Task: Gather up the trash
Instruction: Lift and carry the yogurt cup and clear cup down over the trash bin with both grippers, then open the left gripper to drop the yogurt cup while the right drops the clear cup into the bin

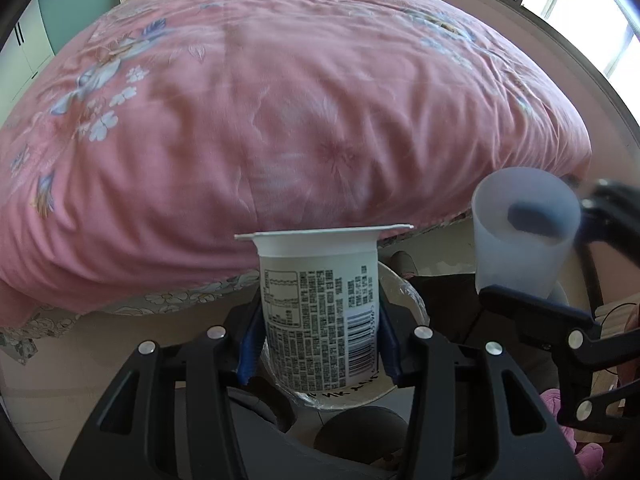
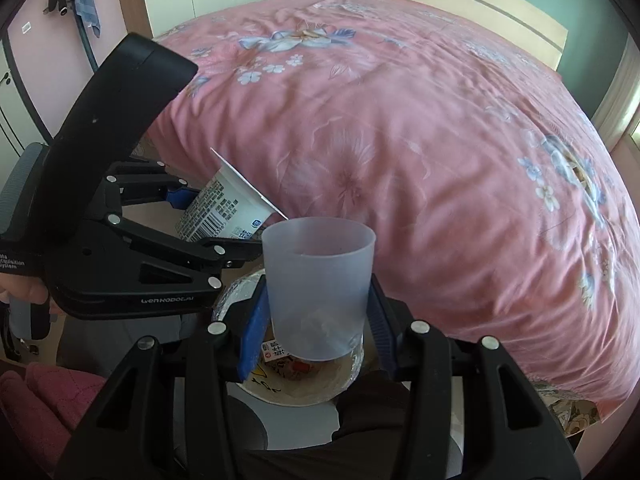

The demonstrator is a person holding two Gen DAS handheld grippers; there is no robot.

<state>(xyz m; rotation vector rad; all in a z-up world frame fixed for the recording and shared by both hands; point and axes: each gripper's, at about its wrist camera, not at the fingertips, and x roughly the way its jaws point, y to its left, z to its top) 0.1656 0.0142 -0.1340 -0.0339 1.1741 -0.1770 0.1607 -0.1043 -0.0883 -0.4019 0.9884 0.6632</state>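
Left wrist view puts us right over the drop: the left gripper (image 1: 318,344) has its blue pads clamped on a white printed yogurt cup (image 1: 318,300), upright, square rim on top, hanging above a round bowl-like container (image 1: 404,300) down by the foot of the pink floral bed (image 1: 280,100). To its right, the right gripper (image 2: 318,328) squeezes a frosted translucent cup (image 2: 318,288), mouth up, and the right wrist view shows it directly over that same container, where wrappers already lie inside. Both sets of jaws are narrow, each closed on its cup, nothing slipping. My read: this is the release step. To do it well, bring each cup low over the opening before letting go, since both are light and could bounce off the rim. Keep the grippers apart; they are near each other. Release one, then the other, so the second lands beside the first.
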